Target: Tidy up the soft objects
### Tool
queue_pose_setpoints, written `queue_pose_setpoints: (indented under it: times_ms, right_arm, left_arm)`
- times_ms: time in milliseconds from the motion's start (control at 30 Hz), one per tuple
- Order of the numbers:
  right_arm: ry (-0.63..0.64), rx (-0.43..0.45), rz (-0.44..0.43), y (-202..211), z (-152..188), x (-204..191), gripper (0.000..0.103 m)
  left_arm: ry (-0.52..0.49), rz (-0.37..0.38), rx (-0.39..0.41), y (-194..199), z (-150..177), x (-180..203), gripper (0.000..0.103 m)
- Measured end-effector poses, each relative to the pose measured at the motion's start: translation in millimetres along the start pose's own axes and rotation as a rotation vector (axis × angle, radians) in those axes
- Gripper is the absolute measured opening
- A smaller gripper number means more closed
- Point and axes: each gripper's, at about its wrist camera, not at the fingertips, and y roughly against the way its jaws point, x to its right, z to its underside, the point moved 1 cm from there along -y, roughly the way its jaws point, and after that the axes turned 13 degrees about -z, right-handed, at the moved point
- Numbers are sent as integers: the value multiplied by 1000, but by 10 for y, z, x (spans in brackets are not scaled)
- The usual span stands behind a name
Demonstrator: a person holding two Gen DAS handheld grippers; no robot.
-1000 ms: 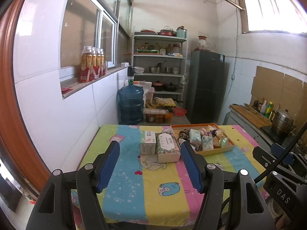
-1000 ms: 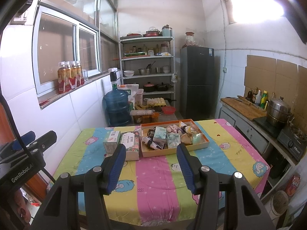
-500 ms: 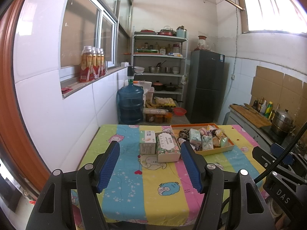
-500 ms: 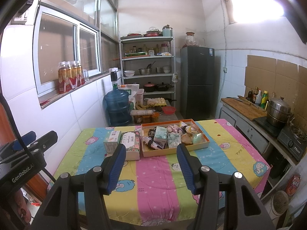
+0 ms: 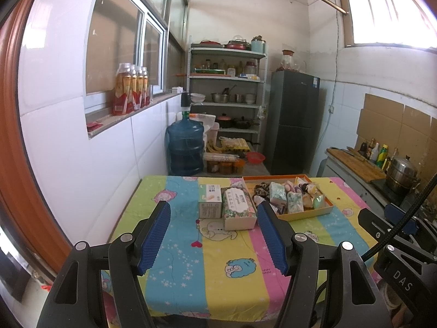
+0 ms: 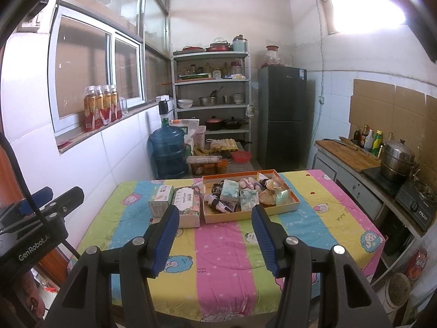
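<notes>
An orange tray (image 6: 296,201) at the table's far side holds several soft things: tissue packs (image 6: 230,190), a leopard-print item (image 6: 217,187) and small pouches. It also shows in the left wrist view (image 5: 314,212). A floral tissue box (image 6: 188,203) and a smaller white-green box (image 6: 161,197) stand left of the tray; both show in the left wrist view, the floral box (image 5: 238,211) and the small box (image 5: 210,201). My left gripper (image 5: 213,236) and right gripper (image 6: 215,239) are open and empty, held above the table's near edge.
The table has a striped cartoon cloth (image 6: 226,248). A white tiled wall (image 5: 82,164) runs along its left side. Behind it stand a blue water jug (image 6: 168,151), a shelf with pots (image 6: 211,104) and a dark fridge (image 6: 282,114). A counter with a steel pot (image 6: 396,160) is on the right.
</notes>
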Motion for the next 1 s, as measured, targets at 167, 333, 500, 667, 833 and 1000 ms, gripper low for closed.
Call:
queue_pose_setpoints:
  times_ms: [167,333,500,667,833,1000]
  right_arm:
    - [-2,0,0,-6,-11,11,55]
    - [-3,0,0,-5,-15,13,55]
    - [-6,-2,-1,7,31,-34,55]
    - [-5,-2,-2,2,14,-7,55]
    - [-5,-2,-1,3,10,-7,55]
    - [-6,-3,-2,6,10,-5,55]
  left_arm:
    - [0,-1,-1,-7,-10,-2,68]
    - [0,0,-2,2,10,0,68]
    - [0,2,-4,23,43,14,68]
    - [-1,1,-4,30,46,15,68]
    - [-1,2,-4,36,50,15,68]
    - [-2,4,-5,41,69,24,68]
